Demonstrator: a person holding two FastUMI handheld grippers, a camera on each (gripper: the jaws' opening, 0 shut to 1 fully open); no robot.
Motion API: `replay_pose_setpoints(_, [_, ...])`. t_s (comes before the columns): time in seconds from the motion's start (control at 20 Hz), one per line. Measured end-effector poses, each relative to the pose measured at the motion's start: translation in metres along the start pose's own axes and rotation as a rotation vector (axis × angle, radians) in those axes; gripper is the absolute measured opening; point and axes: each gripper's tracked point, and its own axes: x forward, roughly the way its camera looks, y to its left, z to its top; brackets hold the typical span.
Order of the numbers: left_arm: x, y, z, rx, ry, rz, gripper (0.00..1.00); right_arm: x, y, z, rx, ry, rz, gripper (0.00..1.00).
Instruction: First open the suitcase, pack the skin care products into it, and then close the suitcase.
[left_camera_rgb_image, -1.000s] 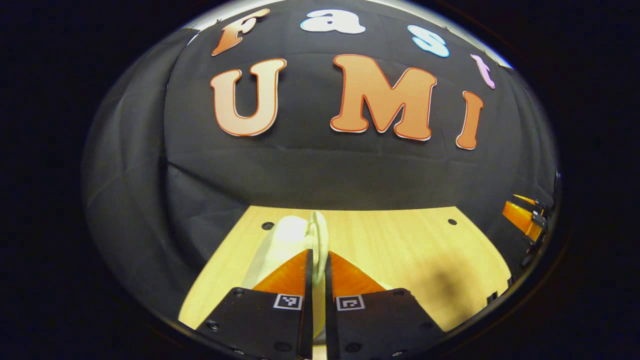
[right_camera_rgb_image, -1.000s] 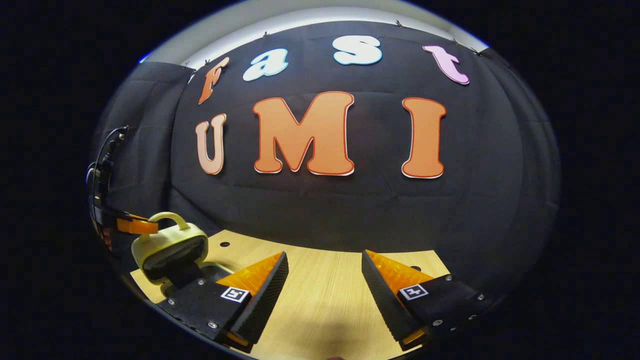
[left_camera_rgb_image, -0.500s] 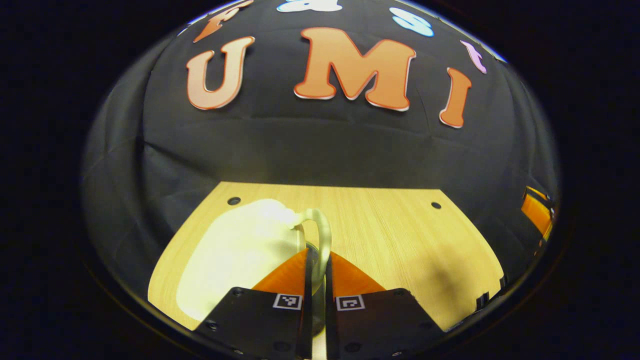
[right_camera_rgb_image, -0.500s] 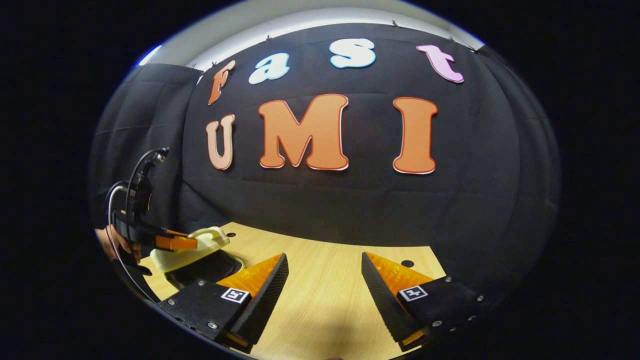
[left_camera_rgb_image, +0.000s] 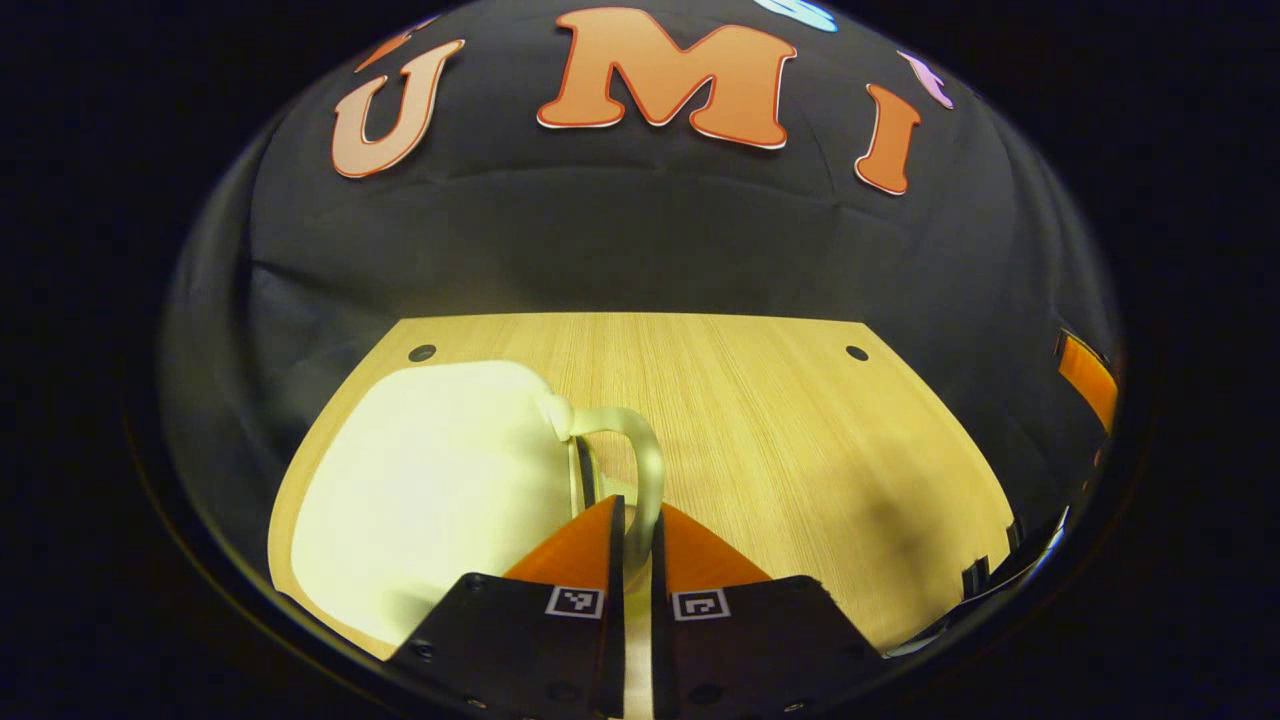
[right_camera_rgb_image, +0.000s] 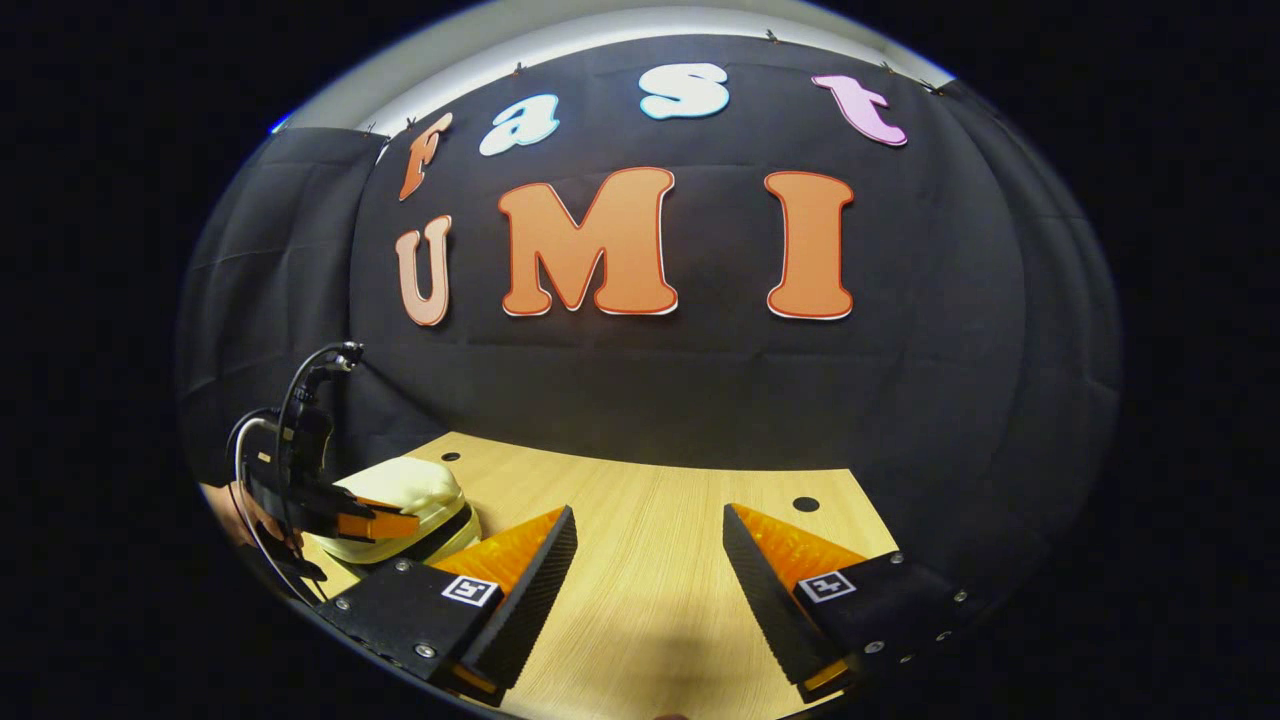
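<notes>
light: warm, dim booth | glare: suitcase (left_camera_rgb_image: 420, 480) lid overexposed | shadow: soft on table (left_camera_rgb_image: 800, 420) | edges: fisheye-warped

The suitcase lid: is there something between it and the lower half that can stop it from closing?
Nothing visible does. In the right gripper view the suitcase lid lies low over the bottom half with only a dark gap between. The left gripper has its fingers pressed on the handle, beside the lid.

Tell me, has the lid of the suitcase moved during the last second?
Yes. In the right gripper view the suitcase lid stood upright, high above the table; now it is swung down, nearly shut, with the left gripper clamped on its handle.
</notes>
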Motion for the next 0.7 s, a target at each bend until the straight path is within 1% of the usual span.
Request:
replay_pose_setpoints(0.05, [0.002, -0.001, -0.004, 0.012, 0.006, 0.008, 0.11, 0.002, 0.002, -0.001, 0.003, 0.008, 0.007, 0.93])
replay_pose_setpoints(0.25, [0.009, -0.007, -0.019, -0.002, 0.032, 0.037, 0.11, 0.005, 0.005, -0.008, 0.016, 0.033, 0.023, 0.93])
replay_pose_setpoints(0.3, [0.012, -0.006, -0.025, -0.003, 0.045, 0.045, 0.16, 0.005, 0.006, -0.010, 0.017, 0.037, 0.026, 0.94])
replay_pose_setpoints(0.35, [0.011, -0.010, -0.030, -0.012, 0.056, 0.035, 0.16, 0.005, 0.005, -0.010, 0.015, 0.036, 0.026, 0.93])
replay_pose_setpoints(0.4, [0.012, -0.015, -0.034, -0.030, 0.069, 0.027, 0.28, 0.005, 0.005, -0.010, 0.013, 0.034, 0.028, 0.94])
replay_pose_setpoints(0.45, [0.011, -0.018, -0.033, -0.043, 0.066, 0.027, 0.35, 0.005, 0.004, -0.009, 0.011, 0.030, 0.026, 0.94])
replay_pose_setpoints(0.5, [0.011, -0.018, -0.029, -0.049, 0.048, 0.036, 0.43, 0.005, 0.004, -0.007, 0.011, 0.026, 0.029, 0.93])
replay_pose_setpoints(0.55, [0.007, -0.019, -0.024, -0.048, 0.022, 0.032, 0.47, 0.006, 0.005, -0.008, 0.014, 0.032, 0.033, 0.94])
replay_pose_setpoints(0.6, [0.003, -0.022, -0.018, -0.060, -0.004, 0.017, 0.61, 0.006, 0.006, -0.009, 0.018, 0.039, 0.035, 0.94])
replay_pose_setpoints(0.7, [-0.009, -0.024, -0.005, -0.085, -0.062, 0.014, 0.91, 0.005, 0.007, -0.003, 0.020, 0.027, 0.039, 0.93])
